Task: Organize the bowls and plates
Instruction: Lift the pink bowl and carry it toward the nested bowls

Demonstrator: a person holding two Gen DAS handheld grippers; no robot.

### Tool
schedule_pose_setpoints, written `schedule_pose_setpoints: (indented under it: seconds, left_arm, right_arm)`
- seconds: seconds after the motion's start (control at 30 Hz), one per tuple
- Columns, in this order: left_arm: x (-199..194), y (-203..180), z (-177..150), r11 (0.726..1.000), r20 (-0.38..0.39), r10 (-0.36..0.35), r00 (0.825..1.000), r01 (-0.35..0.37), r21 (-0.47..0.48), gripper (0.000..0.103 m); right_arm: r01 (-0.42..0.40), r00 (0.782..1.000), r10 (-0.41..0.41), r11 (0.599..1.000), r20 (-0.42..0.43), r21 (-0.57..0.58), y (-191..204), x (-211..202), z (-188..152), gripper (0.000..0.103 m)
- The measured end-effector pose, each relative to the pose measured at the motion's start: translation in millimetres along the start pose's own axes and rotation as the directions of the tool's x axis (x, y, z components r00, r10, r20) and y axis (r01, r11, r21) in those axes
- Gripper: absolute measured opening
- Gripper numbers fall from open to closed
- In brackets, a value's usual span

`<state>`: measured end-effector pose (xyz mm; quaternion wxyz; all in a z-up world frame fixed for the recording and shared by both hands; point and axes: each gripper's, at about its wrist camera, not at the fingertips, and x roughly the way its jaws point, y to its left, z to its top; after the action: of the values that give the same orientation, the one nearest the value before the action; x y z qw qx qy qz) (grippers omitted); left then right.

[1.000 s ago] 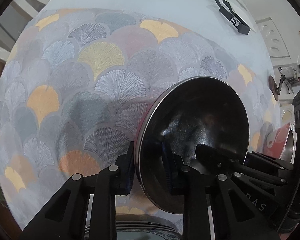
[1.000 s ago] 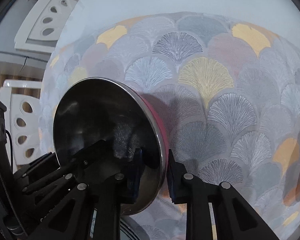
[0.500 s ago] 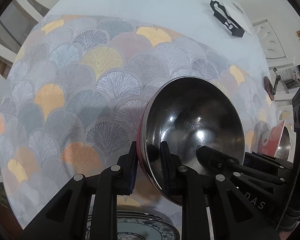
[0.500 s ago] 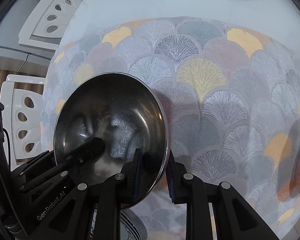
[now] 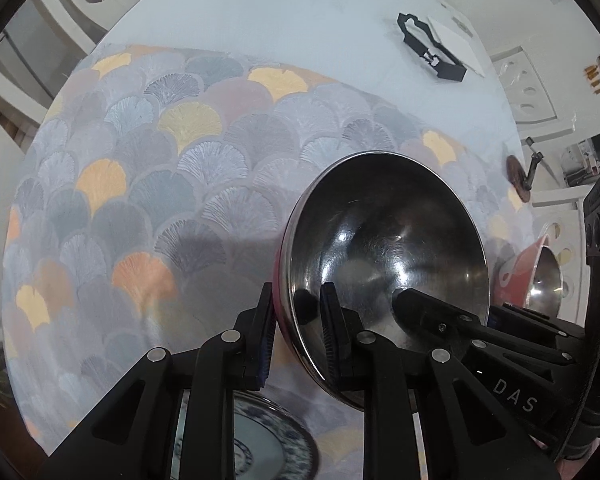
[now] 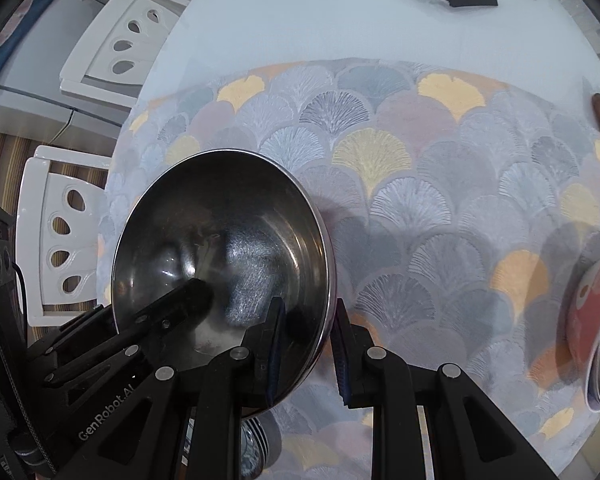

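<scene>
- Steel bowl [image 5: 384, 248], round and mirror-smooth inside with a red outer skin, hangs empty and tilted above the table's near edge.
- Left gripper [image 5: 296, 332] and right gripper [image 6: 306, 338] both pinch its rim, one finger inside, one outside.
- Fan-patterned woven cloth [image 5: 148, 184] covers the table.
- A patterned plate [image 5: 260, 444] lies below.

A bowl [image 5: 384, 240] is held up over the cloth [image 5: 148, 184] on the table [image 5: 284, 12], with a plate [image 5: 260, 440] lying below it
</scene>
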<state>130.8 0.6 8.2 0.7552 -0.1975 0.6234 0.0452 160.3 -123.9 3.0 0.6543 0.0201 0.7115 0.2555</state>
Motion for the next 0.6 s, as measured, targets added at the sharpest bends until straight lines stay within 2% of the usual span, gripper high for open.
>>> schedule_pose_setpoints:
  seconds: [0.3,0.6]
  left_arm:
    - [-14.3,-32.8,-12.2,1.000,0.032,-0.004,0.999,0.003,0.013,0.019]
    - [-22.4,-75.4,-22.3,0.999,0.055,-0.001,0.998,-0.002,0.048,0.019]
  right_arm:
    - [-0.012,0.999,0.012,1.000,0.039,-0.001,-17.5,-30.0,-11.0,0.021]
    - [-0.033,0.996,0.030,0.999,0.080,0.028,-52.9,-60.6,-23.9,0.021]
